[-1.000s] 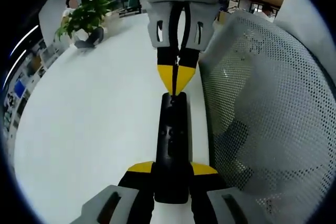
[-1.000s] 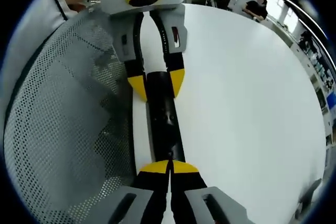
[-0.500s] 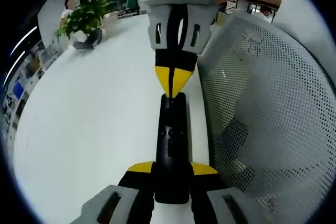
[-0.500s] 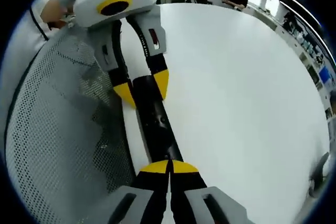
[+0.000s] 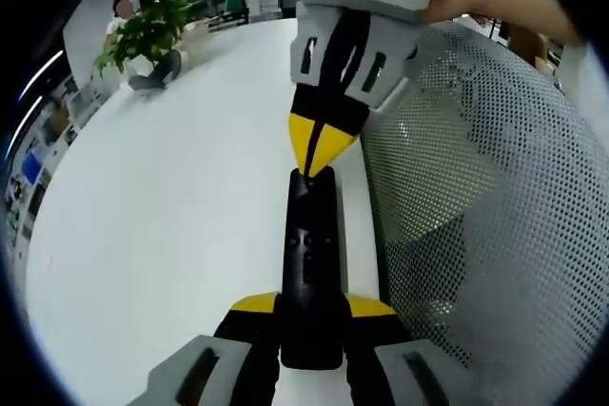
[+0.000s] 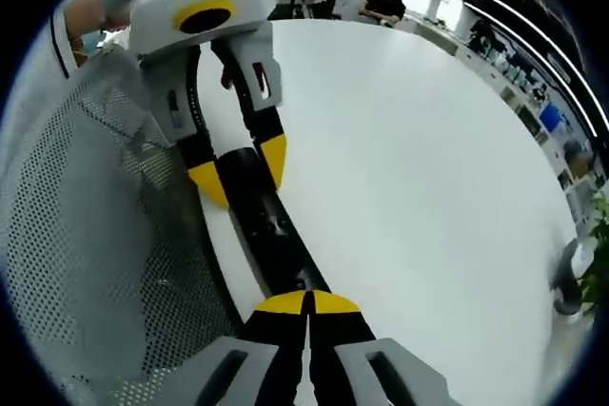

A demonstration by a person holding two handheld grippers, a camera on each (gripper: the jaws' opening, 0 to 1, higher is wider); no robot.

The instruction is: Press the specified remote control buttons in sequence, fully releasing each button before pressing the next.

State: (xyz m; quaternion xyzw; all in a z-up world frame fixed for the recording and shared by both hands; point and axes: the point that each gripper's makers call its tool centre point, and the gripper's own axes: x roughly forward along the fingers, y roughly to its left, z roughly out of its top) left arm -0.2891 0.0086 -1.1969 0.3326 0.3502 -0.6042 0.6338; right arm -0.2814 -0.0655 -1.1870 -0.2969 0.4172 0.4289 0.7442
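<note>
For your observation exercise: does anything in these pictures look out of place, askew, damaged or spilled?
Nothing stands out. The black remote looks intact, clamped at one end by the left gripper, with the shut right gripper tip at its far end. The white table shows no spill.

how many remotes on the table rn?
1. The black remote lies on the white table near its edge, beside the mesh chair back. The left gripper clamps one end; the shut right gripper touches the other.

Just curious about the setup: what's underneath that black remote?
A white table lies under the black remote, right beside a mesh chair back. The left tongs cover its near end, so what's beneath there is hidden.
</note>
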